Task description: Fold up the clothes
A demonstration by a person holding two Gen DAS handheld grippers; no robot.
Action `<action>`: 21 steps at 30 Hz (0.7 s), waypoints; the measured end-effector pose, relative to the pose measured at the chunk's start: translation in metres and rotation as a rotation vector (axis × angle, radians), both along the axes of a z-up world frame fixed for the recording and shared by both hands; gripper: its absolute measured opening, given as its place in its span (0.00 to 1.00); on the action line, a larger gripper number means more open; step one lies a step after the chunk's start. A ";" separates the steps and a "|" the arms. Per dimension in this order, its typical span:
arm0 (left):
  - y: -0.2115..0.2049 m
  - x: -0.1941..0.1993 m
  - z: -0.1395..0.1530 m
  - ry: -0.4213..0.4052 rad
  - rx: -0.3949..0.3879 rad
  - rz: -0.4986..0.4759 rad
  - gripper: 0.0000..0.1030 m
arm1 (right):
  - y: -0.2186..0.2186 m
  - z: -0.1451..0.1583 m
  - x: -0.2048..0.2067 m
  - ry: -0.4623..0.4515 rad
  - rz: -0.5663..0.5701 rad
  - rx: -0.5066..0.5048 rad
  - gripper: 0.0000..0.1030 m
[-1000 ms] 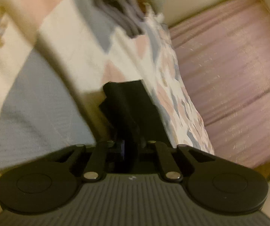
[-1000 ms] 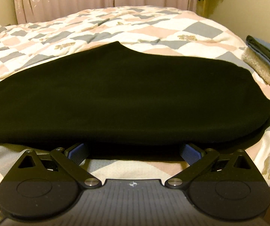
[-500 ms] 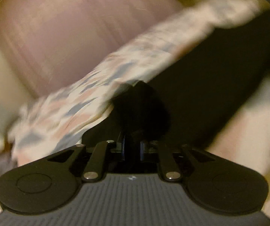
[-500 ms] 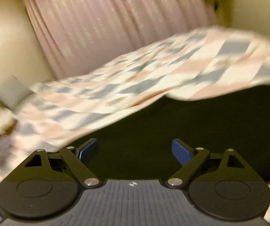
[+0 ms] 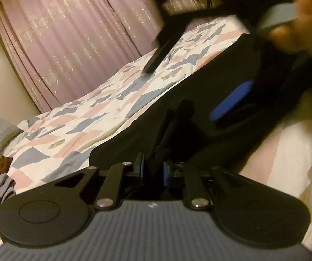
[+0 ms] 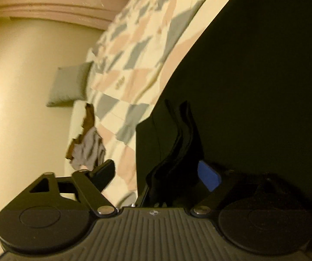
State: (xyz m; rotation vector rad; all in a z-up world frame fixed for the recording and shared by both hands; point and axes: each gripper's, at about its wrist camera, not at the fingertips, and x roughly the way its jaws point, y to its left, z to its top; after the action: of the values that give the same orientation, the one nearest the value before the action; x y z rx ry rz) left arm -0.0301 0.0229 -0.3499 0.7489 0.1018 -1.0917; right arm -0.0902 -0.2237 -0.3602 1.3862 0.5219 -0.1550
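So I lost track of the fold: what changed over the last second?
The right gripper left the front edge of the black garment and now brackets its corner, jaws open. Both cameras swung toward the curtain. The left gripper stayed clamped on the garment, which stayed on the quilt.

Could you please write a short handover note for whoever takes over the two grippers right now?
Left gripper: shut on a bunched edge of the black garment.
Right gripper: open, with folds of the same garment lying between its fingers, not clamped.
The garment is spread over the patchwork quilt. A grey cushion and a small heap of other clothes sit at the quilt's far end.
Done: one edge gathered and gripped.
Left: probably close the right gripper on its edge, carry the fold over, flatten it, then fold the heap.
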 end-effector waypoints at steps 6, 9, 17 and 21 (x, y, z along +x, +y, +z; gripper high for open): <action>0.007 0.004 0.001 0.043 -0.031 0.010 0.15 | 0.013 -0.025 0.041 0.057 0.033 0.011 0.31; 0.009 0.007 0.004 0.087 -0.041 0.036 0.16 | 0.018 -0.030 0.041 0.051 0.031 -0.026 0.08; 0.054 0.009 0.067 0.367 -0.225 0.015 0.17 | -0.019 0.038 -0.061 -0.021 -0.109 -0.314 0.08; 0.050 -0.002 0.080 0.447 -0.248 -0.040 0.17 | -0.054 0.059 -0.154 0.024 -0.218 -0.400 0.08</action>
State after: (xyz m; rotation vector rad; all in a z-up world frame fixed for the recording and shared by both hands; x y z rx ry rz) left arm -0.0319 0.0729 -0.2697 0.2774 0.3257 -1.2691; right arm -0.2439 -0.2774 -0.3009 1.0467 0.3353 -0.4299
